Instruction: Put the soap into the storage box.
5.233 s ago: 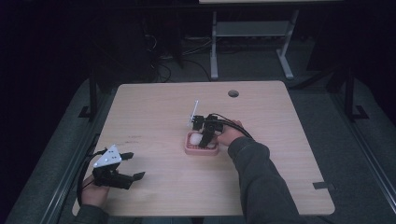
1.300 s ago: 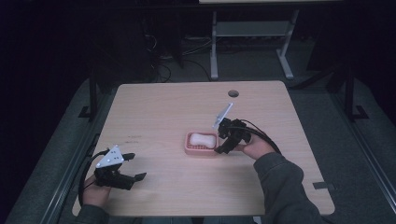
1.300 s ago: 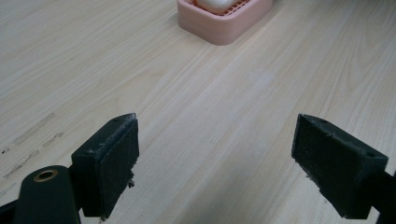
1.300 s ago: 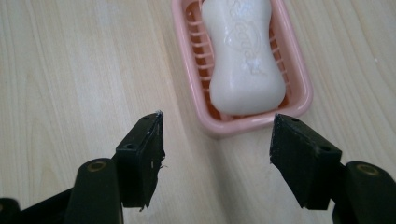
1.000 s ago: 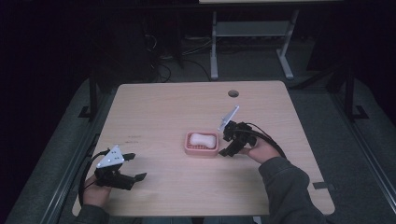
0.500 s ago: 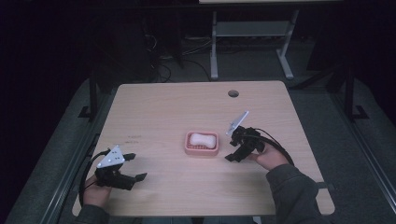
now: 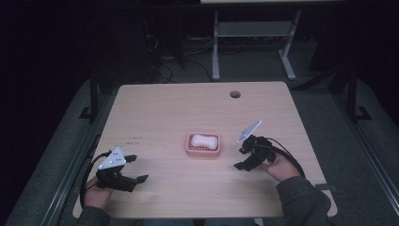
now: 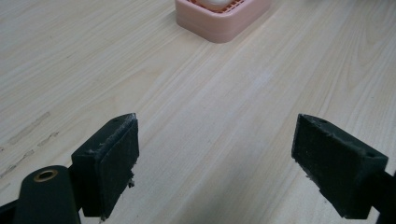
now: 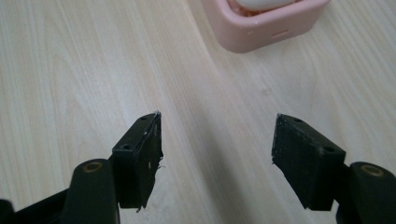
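Observation:
A pink soap dish (image 7: 190,149) holding a white bar of soap (image 7: 204,140) sits in the middle of the wooden table (image 7: 179,108). My right gripper (image 7: 240,158) hovers low just right of the dish, apart from it. Its jaws have just been opening and stand open with nothing between them. In the right gripper view (image 9: 217,144) the dish (image 9: 261,28) and soap (image 9: 261,3) lie ahead at the upper right. My left gripper (image 7: 139,168) rests open and empty near the front left corner. In the left gripper view (image 8: 215,158) the dish (image 8: 219,23) lies far ahead.
A round cable hole (image 7: 235,94) sits near the table's far edge. Beyond the table stands a white metal frame (image 7: 254,28) on a dark floor. Bare wood lies between each gripper and the dish.
My right gripper has drawn away from the soap dish, moving right and toward the near edge and sinking a little. The soap stays in the dish. The left gripper has not moved.

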